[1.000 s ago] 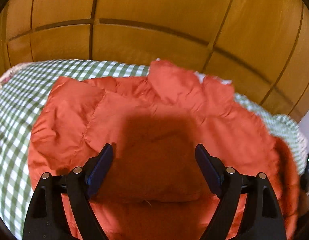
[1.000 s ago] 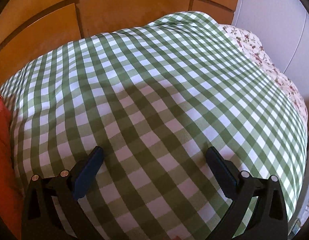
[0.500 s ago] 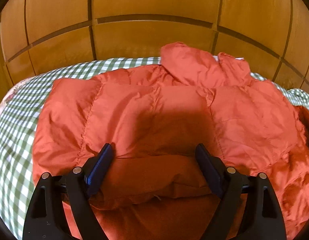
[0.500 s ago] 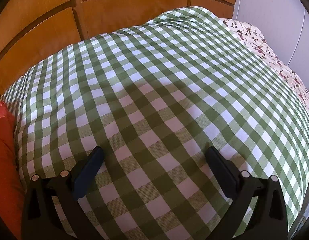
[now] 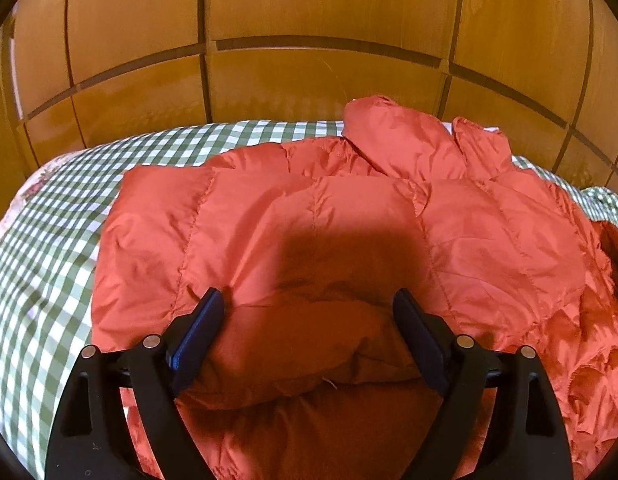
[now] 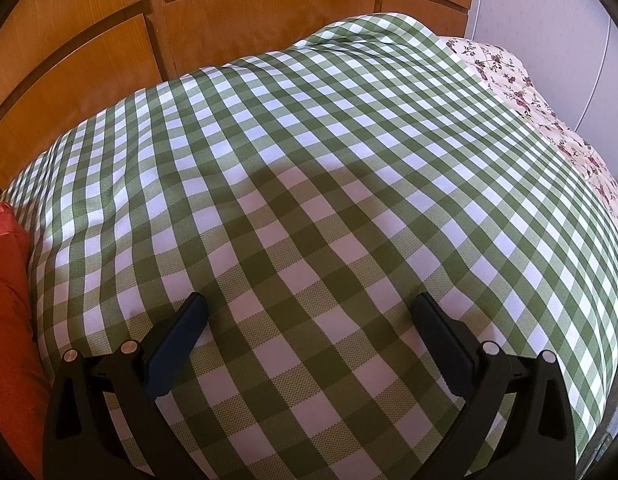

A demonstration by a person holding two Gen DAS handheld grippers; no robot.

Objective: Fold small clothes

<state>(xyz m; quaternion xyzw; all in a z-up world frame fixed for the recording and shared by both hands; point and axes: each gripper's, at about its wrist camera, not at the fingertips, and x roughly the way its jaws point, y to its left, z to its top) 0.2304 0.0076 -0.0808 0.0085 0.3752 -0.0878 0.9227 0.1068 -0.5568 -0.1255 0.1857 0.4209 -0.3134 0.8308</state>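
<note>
While both grippers gape: left gripper [image 5: 309, 312] over one orange jacket [image 5: 329, 220], right gripper [image 6: 309, 316] over one checked cloth [image 6: 309, 140].

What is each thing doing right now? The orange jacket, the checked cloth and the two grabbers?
Jacket: spread on the checked cloth, puffy and rumpled, its near edge doubled over.
Checked cloth: spread out, mostly smooth.
Left gripper: open, fingers either side of the doubled edge, not squeezing it.
Right gripper: open, empty, over bare cloth.
</note>
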